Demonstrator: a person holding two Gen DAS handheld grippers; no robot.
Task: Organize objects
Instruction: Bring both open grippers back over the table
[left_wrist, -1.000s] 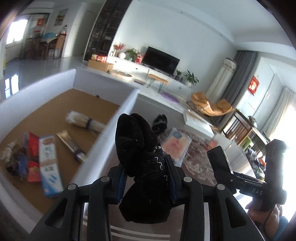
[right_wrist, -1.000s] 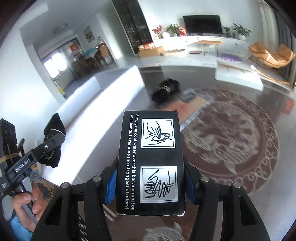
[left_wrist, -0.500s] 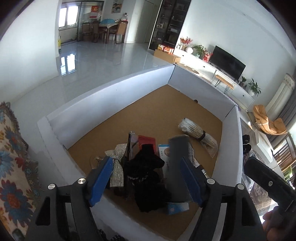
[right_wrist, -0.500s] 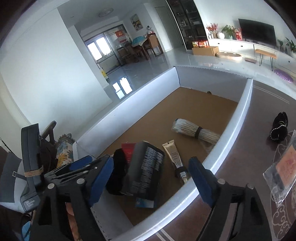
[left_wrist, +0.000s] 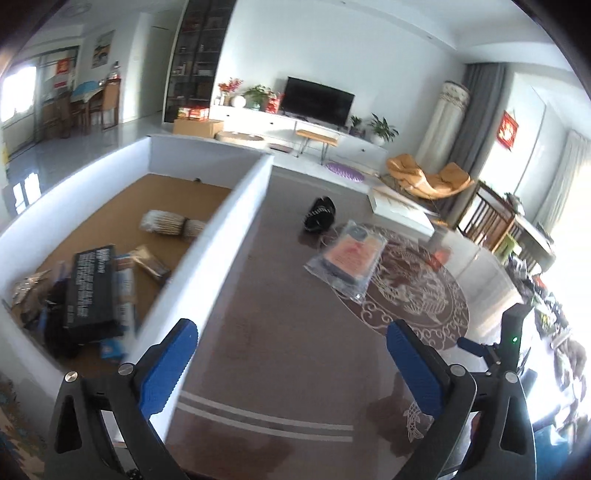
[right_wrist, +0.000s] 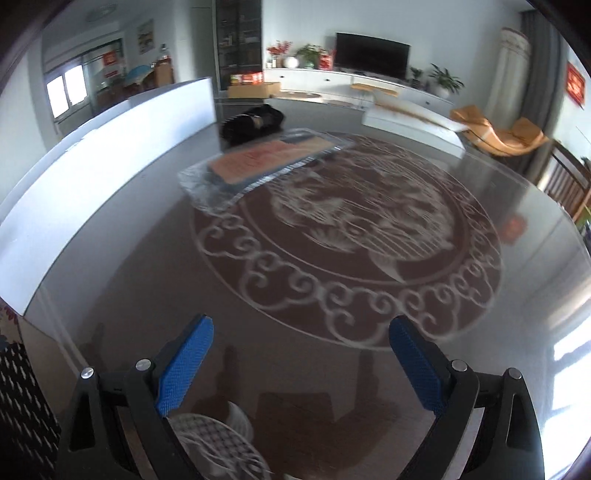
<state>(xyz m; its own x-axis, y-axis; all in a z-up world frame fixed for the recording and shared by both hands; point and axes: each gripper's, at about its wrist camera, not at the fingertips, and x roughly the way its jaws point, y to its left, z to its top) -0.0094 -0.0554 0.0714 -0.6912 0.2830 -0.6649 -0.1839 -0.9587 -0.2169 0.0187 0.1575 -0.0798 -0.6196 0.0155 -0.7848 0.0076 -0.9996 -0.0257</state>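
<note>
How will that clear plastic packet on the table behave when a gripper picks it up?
The packet looks like a loose glossy bag, so it may slip or crinkle between pads. The flat orange card inside probably keeps it fairly stiff. It lies flat, so it's unlikely to roll.

A white-walled box (left_wrist: 229, 206) with a brown floor sits on the left part of the glossy dark table (left_wrist: 280, 332). Inside it, at the near end, a black carton with white print (left_wrist: 88, 288) lies flat on top of a blurred heap of packets, with a dark fabric piece (left_wrist: 61, 332) under its near side. Farther in lie a tan tube (left_wrist: 151, 262) and a pale bundle tied with a dark band (left_wrist: 170, 225). Outside the box, on the table, a clear bag holding an orange-labelled flat item (left_wrist: 349, 260) lies flat, and a black fabric item (left_wrist: 319, 214) rests just beyond it, close to but apart from the bag.
</note>
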